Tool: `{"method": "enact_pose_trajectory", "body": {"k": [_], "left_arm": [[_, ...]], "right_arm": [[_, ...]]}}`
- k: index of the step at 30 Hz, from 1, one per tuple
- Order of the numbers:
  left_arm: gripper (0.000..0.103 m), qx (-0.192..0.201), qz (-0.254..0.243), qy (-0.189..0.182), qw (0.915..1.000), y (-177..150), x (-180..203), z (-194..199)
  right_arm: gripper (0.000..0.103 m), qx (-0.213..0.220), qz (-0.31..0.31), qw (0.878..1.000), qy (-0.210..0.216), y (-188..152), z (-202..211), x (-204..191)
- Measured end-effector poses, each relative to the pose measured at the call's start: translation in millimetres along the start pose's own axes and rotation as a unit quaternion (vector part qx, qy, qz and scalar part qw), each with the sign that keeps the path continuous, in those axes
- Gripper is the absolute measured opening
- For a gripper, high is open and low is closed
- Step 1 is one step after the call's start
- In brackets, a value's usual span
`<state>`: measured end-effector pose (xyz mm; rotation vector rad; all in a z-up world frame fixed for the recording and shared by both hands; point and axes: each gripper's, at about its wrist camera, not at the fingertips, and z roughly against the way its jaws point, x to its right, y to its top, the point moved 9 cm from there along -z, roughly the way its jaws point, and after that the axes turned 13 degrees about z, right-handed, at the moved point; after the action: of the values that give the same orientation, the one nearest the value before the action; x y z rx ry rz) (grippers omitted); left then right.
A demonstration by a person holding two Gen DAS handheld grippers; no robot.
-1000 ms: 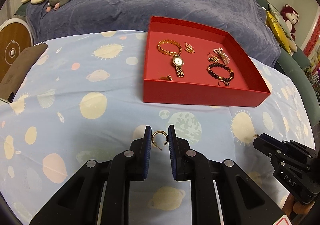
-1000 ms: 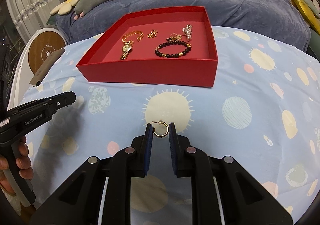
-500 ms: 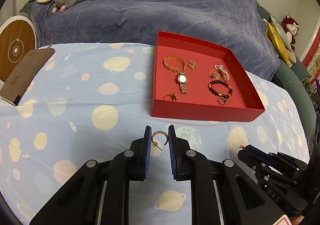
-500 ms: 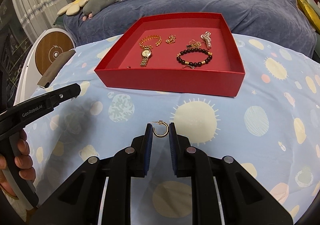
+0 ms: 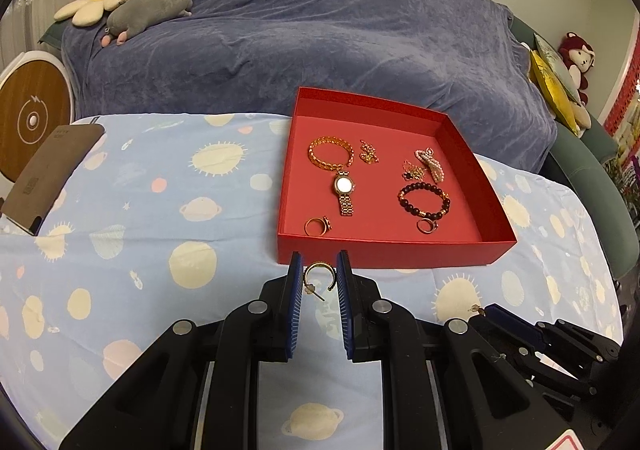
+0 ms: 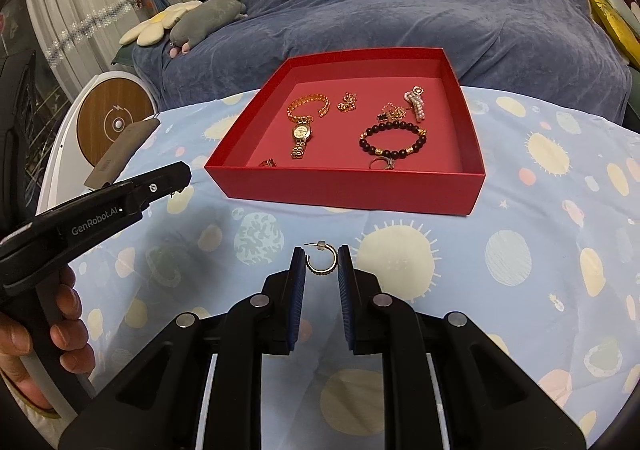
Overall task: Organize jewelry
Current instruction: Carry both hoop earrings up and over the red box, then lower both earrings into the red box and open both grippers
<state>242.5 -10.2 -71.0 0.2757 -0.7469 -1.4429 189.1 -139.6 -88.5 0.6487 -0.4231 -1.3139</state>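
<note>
My left gripper [image 5: 318, 277] is shut on a gold hoop earring [image 5: 319, 274] and holds it above the cloth, just in front of the red tray [image 5: 384, 252]. My right gripper [image 6: 322, 264] is shut on a second gold hoop earring [image 6: 320, 264], also raised in front of the red tray [image 6: 344, 185]. The tray holds a gold watch [image 5: 344, 185], a gold chain bracelet [image 5: 330, 153], a dark bead bracelet [image 5: 424, 201], two rings and small pieces. The right gripper shows in the left wrist view [image 5: 484, 310]; the left gripper shows at the left of the right wrist view [image 6: 176, 179].
The table carries a light blue cloth [image 5: 160, 217] with planet prints. A brown card [image 5: 48, 177] lies at its left edge. Behind stands a sofa under a blue-grey cover [image 5: 320, 29] with plush toys [image 5: 152, 7]. A round white device [image 6: 114, 121] stands at the left.
Both grippers have risen and pulled back from the tray, each keeping its earring. More of the tray floor now shows in both views.
</note>
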Motion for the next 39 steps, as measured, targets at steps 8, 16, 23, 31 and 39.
{"method": "enact_pose_trajectory", "body": {"k": [8, 16, 23, 31, 39], "left_arm": [[0.014, 0.001, -0.008, 0.0, 1.0, 0, 11, -2], [0.014, 0.011, -0.015, 0.007, 0.9998, 11, 10, -5], [0.014, 0.012, -0.011, 0.012, 0.9998, 26, 11, -17], [0.014, 0.018, -0.028, 0.011, 0.9994, 41, 27, -26], [0.014, 0.016, -0.045, 0.026, 0.9985, 53, 31, -47]], "right_arm": [[0.016, 0.016, -0.014, 1.0, -0.003, 10, 14, 8], [0.016, 0.024, -0.035, 0.999, -0.007, 27, 15, 26], [0.016, 0.027, -0.038, 0.999, -0.016, 44, 9, 42], [0.016, 0.032, -0.029, 0.999, -0.022, 70, -2, 54], [0.016, 0.048, -0.03, 0.998, -0.019, 98, -21, 64]]}}
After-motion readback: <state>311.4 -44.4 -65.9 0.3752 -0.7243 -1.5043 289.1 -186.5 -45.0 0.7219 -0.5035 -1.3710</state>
